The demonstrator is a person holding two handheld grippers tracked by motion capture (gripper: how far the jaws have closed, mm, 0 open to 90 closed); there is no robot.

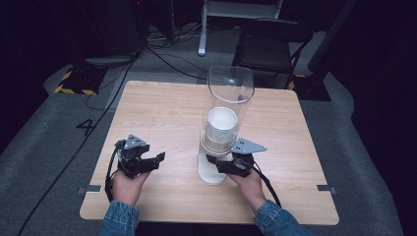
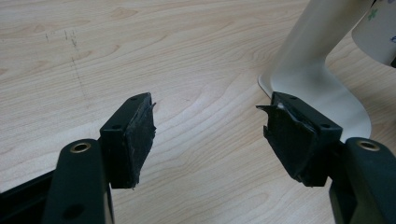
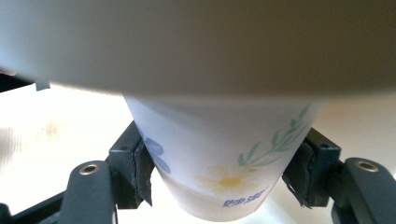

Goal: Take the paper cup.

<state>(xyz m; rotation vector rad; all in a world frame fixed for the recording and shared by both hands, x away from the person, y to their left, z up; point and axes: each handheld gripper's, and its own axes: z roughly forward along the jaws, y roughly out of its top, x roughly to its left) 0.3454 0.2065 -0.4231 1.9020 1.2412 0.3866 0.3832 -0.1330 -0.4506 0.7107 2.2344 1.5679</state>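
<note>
The cup dispenser (image 1: 223, 128) stands on the bench (image 1: 162, 113), a clear tube on a white stand with a stack of paper cups inside; the lowest paper cup (image 3: 224, 158), printed with flowers, pokes out beneath the tube's lower rim; the right gripper (image 1: 222, 162) sits just under that rim, its jaws pressed on either side of the cup's lower wall, so it is holding the cup; the cup is not yet free of the dispenser, its upper part hidden behind the rim in the right gripper view; judging from this, the grasp is made and the pull downward and clear of the stack is what remains; the left gripper (image 1: 147, 162) rests to the left of the dispenser's base, well apart from the cup, jaws spread wide and holding nothing.
</note>
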